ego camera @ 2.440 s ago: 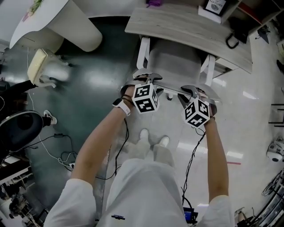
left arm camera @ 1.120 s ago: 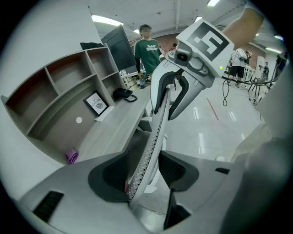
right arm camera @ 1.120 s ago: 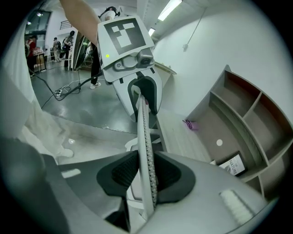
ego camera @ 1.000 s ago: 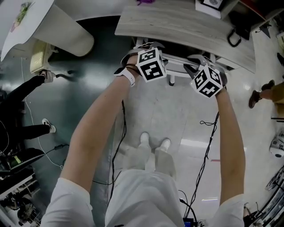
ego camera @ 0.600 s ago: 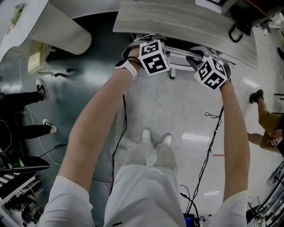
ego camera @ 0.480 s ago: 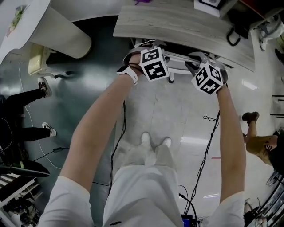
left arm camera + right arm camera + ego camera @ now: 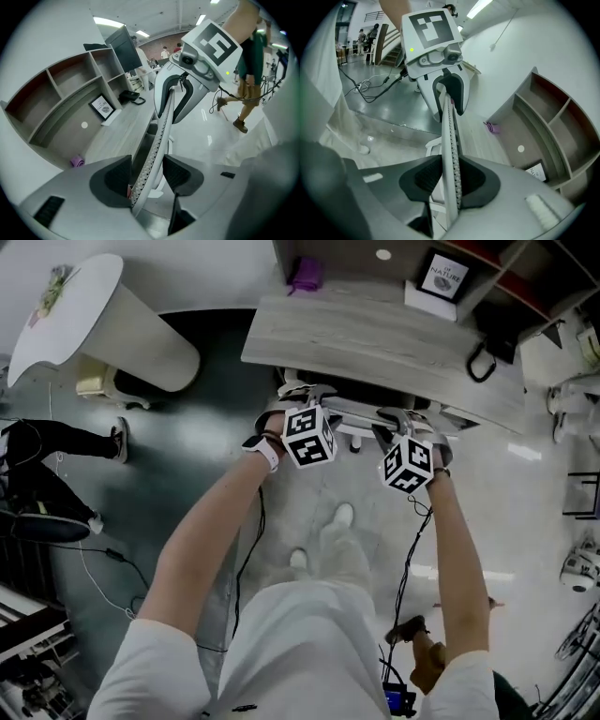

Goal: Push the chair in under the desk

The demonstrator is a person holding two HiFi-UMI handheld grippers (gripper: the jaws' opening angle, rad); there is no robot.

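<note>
You had two claws, the left claw (image 7: pixel 147 174) and the right claw (image 7: pixel 451 180). You faced one chair (image 7: pixel 161 131), one surface (image 7: pixel 375 334), one framed picture (image 7: pixel 441 277), one purple roll (image 7: pixel 305 276) and one round white table (image 7: pixel 70 310).

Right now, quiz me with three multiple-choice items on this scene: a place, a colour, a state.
1. Where is the chair? A tucked under the desk; B pulled well clear of it; C lying on its side
2. The small thing at the desk's back corner is: A red; B purple; C green
3. The right gripper is: A open and empty; B shut on the chair's back; C shut on nothing
Answers: A, only its back shows at the desk's edge; B, it looks purple in the head view; B, both fingers press the back.
</note>
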